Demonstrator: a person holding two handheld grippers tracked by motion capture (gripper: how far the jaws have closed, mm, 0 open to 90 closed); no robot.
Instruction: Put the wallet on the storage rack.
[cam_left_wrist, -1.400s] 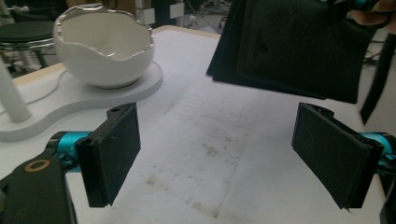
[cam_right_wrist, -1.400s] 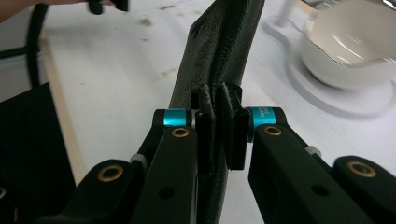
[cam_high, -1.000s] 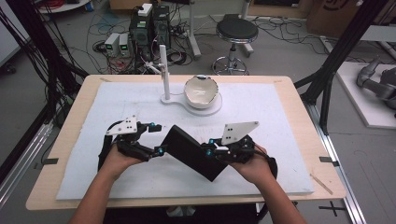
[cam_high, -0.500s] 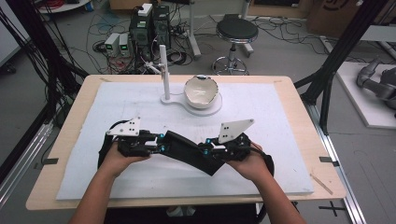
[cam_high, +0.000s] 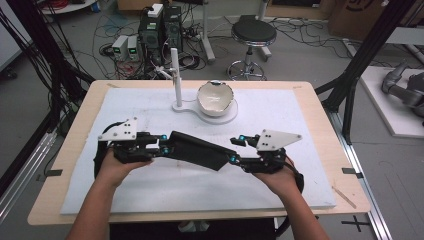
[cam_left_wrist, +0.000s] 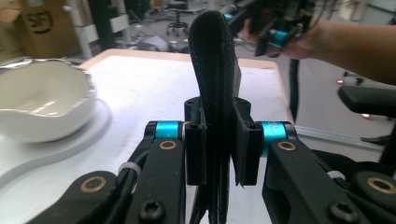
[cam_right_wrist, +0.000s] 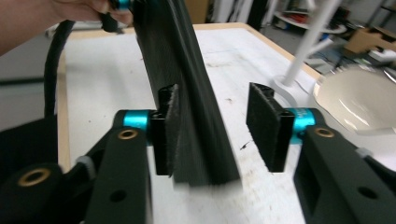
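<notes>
Black folded cloth (cam_high: 197, 150) hangs above the worktop (cam_high: 300, 112) between both grippers. Left gripper (cam_left_wrist: 219, 140) has its jaws clenched on one end. Right gripper (cam_right_wrist: 219, 128) has just been opening its jaws, now parted, with the cloth loose against one pad.

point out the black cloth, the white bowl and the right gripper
black cloth (cam_high: 197, 148), high view, middle of the folded strip.
white bowl (cam_high: 215, 98), high view, inner wall.
right gripper (cam_right_wrist: 215, 128), right gripper view, between its parted pads.

Cloth (cam_high: 197, 150) between tongs, bowl (cam_high: 215, 98) behind.
</notes>
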